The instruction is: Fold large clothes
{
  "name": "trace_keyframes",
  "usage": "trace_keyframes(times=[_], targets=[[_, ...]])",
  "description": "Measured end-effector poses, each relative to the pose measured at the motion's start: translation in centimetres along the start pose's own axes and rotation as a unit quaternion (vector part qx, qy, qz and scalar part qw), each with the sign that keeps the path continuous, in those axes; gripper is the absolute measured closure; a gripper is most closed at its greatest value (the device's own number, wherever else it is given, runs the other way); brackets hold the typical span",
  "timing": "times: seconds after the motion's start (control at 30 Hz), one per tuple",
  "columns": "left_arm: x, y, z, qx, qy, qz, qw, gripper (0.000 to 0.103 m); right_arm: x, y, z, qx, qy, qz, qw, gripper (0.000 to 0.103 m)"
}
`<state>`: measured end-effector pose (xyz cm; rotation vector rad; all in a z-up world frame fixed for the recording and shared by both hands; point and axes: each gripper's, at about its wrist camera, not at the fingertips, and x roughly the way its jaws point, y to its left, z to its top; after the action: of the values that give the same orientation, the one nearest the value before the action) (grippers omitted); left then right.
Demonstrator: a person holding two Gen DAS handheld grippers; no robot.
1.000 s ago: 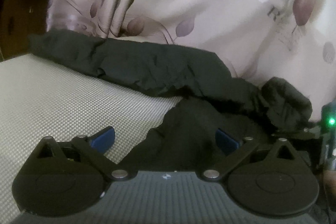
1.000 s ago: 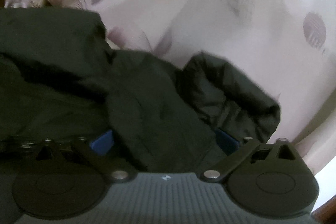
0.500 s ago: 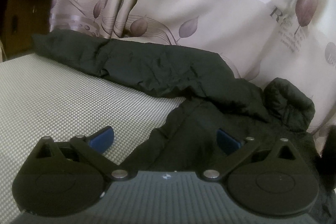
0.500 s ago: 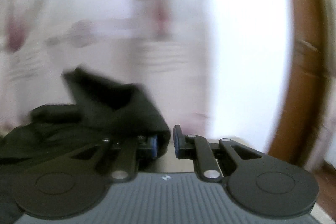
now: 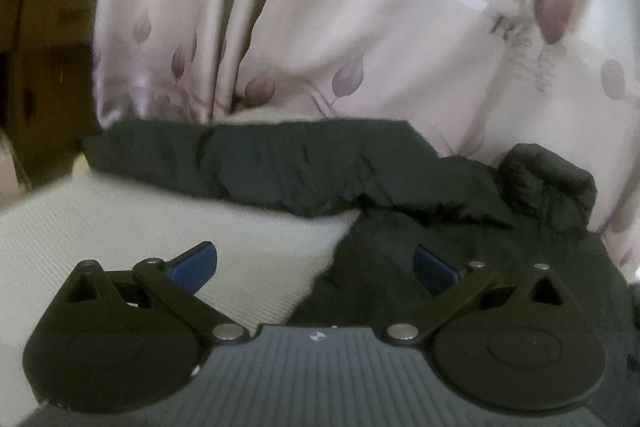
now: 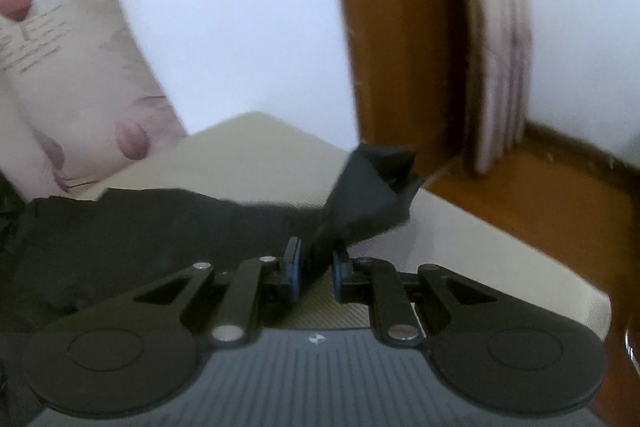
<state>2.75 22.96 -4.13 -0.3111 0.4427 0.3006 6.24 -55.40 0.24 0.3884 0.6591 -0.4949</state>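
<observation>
- Black puffy padded jacket (image 5: 360, 167) is sprawled over the cream woven-texture bed surface (image 5: 120, 227), one sleeve (image 5: 260, 163) stretched along the far edge toward the left, just under the pale leaf-print curtain (image 5: 360, 27).
- Left gripper (image 5: 316, 263) is spread wide, grabbing nothing; the jacket's body sits under its right finger.
- Right gripper (image 6: 314, 269) is nearly closed, pinching the other sleeve's cuff end (image 6: 372, 183), which sticks up past the blue pads near the bed's right edge, with a brown wooden frame (image 6: 400, 27) behind it.
- Looks to me like the spreading-out step: sleeve being pulled out straight before any real fold.
- Next I'd guess lay that sleeve flat, then bring the left gripper onto the far sleeve.
</observation>
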Motion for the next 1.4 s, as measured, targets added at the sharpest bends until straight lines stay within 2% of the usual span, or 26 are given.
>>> trace_keyframes(times=[0.07, 0.1, 0.13, 0.17, 0.2, 0.23, 0.33, 0.53, 0.57, 0.6, 0.63, 0.67, 0.7, 0.73, 0.77, 0.8, 0.9, 1.07, 1.17, 1.27, 1.33, 1.37, 1.4], targets=[[-0.9, 0.7, 0.7, 0.033, 0.004, 0.005, 0.9994, 0.000, -2.2, -0.8, -1.2, 0.036, 0.016, 0.065, 0.997, 0.084], [-1.1, 1.0, 0.9, 0.044, 0.014, 0.009, 0.9989, 0.000, -3.0, -0.5, -1.7, 0.047, 0.029, 0.105, 0.993, 0.074], [-1.2, 1.4, 1.0, 0.049, 0.025, 0.009, 0.9984, 0.000, -4.3, -0.2, -2.8, 0.054, 0.048, 0.150, 0.986, 0.047], [-1.4, 2.1, 0.9, 0.050, 0.038, 0.001, 0.9980, 0.000, -5.4, 0.2, -3.7, 0.053, 0.062, 0.176, 0.981, 0.028], [-1.4, 2.7, 0.7, 0.049, 0.051, -0.005, 0.9975, 0.000, -6.5, 0.7, -4.9, 0.049, 0.074, 0.210, 0.974, 0.002], [-1.5, 3.2, 0.5, 0.048, 0.063, -0.007, 0.9968, 0.000, -7.7, 1.2, -6.0, 0.044, 0.079, 0.235, 0.968, 0.000], [-1.7, 4.3, -0.6, 0.043, 0.086, -0.016, 0.9952, 0.000, -9.8, 2.9, -8.7, 0.018, 0.103, 0.264, 0.959, 0.000], [-1.8, 5.4, -2.3, 0.007, 0.144, -0.083, 0.9862, 0.001, -9.7, 6.4, -11.4, 0.016, 0.155, 0.287, 0.945, 0.000], [-2.0, 5.3, -2.5, 0.012, 0.140, -0.088, 0.9862, 0.004, -9.7, 7.1, -12.0, 0.005, 0.163, 0.288, 0.944, 0.001], [-2.1, 5.0, -2.6, 0.020, 0.144, -0.090, 0.9852, 0.011, -9.8, 7.8, -12.7, -0.005, 0.166, 0.289, 0.943, 0.001], [-2.1, 4.7, -2.7, 0.030, 0.145, -0.088, 0.9851, 0.018, -9.8, 8.4, -13.2, -0.015, 0.167, 0.292, 0.942, 0.013], [-2.3, 4.3, -2.8, 0.047, 0.144, -0.081, 0.9852, 0.042, -9.7, 9.1, -13.7, -0.027, 0.169, 0.294, 0.940, 0.026], [-2.2, 3.9, -2.9, 0.056, 0.150, -0.091, 0.9829, 0.068, -9.6, 9.8, -14.3, -0.045, 0.171, 0.286, 0.942, 0.058], [-2.2, 3.9, -2.8, 0.051, 0.162, -0.112, 0.9790, 0.079, -10.2, 9.6, -14.5, -0.051, 0.162, 0.281, 0.945, 0.068], [-2.4, 3.9, -2.8, 0.038, 0.170, -0.123, 0.9770, 0.087, -10.3, 9.6, -14.6, -0.049, 0.160, 0.285, 0.944, 0.069], [-2.7, 3.7, -2.8, 0.033, 0.171, -0.122, 0.9772, 0.089, -10.5, 9.3, -14.5, -0.041, 0.160, 0.289, 0.943, 0.077], [-4.2, 4.1, -2.9, 0.027, 0.173, -0.132, 0.9756, 0.092, -11.0, 7.9, -14.3, -0.018, 0.166, 0.295, 0.941, 0.082], [-8.1, 5.3, -3.6, 0.053, 0.192, -0.146, 0.9691, 0.091, -13.5, 6.1, -14.4, -0.022, 0.175, 0.297, 0.938, 0.082], [-10.2, 5.9, -3.9, 0.057, 0.195, -0.146, 0.9681, 0.091, -14.3, 5.4, -14.8, -0.018, 0.189, 0.296, 0.936, 0.082], [-11.6, 6.3, -4.1, 0.067, 0.185, -0.147, 0.9694, 0.090, -14.8, 4.8, -15.2, -0.015, 0.196, 0.296, 0.935, 0.082], [-12.1, 6.2, -3.7, 0.074, 0.179, -0.141, 0.9710, 0.088, -14.5, 4.4, -15.1, 0.009, 0.206, 0.304, 0.930, 0.080], [-12.6, 6.1, -3.4, 0.079, 0.169, -0.131, 0.9737, 0.086, -14.4, 4.1, -14.8, 0.019, 0.207, 0.304, 0.930, 0.080], [-13.1, 6.0, -3.0, 0.083, 0.156, -0.121, 0.9767, 0.078, -14.6, 3.8, -14.6, 0.022, 0.202, 0.301, 0.932, 0.072]])
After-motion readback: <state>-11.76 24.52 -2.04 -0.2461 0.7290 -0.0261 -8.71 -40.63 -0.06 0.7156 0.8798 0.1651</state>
